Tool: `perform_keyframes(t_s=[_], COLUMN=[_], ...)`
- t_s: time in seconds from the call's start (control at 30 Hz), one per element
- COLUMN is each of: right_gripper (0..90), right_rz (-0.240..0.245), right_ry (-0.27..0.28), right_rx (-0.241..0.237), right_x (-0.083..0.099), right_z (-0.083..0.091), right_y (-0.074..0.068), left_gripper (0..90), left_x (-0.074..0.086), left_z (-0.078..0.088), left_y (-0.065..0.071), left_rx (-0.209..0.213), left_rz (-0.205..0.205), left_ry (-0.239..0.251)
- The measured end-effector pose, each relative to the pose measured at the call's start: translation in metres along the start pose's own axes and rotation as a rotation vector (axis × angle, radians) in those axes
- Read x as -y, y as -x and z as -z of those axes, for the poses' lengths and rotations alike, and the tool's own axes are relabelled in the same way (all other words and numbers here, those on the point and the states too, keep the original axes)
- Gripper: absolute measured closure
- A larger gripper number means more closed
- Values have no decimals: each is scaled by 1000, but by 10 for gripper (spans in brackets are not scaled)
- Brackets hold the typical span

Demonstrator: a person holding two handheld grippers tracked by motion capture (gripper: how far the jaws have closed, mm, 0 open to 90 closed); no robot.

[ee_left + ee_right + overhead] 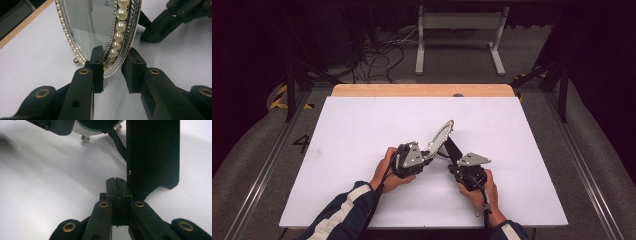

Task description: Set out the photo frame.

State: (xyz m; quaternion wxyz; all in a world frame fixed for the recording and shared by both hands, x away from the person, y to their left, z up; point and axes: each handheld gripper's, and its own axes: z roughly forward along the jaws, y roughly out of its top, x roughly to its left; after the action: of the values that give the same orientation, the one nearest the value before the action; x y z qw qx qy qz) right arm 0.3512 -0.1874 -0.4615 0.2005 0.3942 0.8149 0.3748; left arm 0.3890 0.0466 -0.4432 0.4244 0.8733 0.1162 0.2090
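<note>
High view: oval mirror [440, 135] tilts back, long axis upright.

1. A dark numeral 4 [302, 143] stands on the grey floor [257, 165] just left of the white table top, seen in the high view. It is the 1 sign that can be read.
2. Yellow-and-black hazard stripes [279, 97] lie on the floor near the table's far left corner, and another such patch [524, 76] lies near the far right corner. They carry no letters.
3. In the left gripper view and the right gripper view, no text, label or brand can be read.
</note>
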Motion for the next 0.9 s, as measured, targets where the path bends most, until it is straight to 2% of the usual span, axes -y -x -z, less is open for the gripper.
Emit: perform_keyframes(t_s=[0.23, 0.67, 0.73, 0.9], right_gripper=[900, 900, 900, 900], right_rz=[2, -14, -22, -41], right_ry=[-5, -15, -15, -9], right_rx=[8, 16, 20, 27], right_x=[-1, 0, 0, -1], right_z=[-1, 0, 0, -2], right_y=[1, 11, 15, 23], left_gripper=[726, 719, 714, 712], left_x=[-2, -4, -5, -8], left_z=[2, 1, 0, -4], left_y=[2, 6, 8, 10], left_rx=[3, 26, 28, 32], left_rz=[-17, 2, 16, 19], left_ry=[-6, 4, 8, 19])
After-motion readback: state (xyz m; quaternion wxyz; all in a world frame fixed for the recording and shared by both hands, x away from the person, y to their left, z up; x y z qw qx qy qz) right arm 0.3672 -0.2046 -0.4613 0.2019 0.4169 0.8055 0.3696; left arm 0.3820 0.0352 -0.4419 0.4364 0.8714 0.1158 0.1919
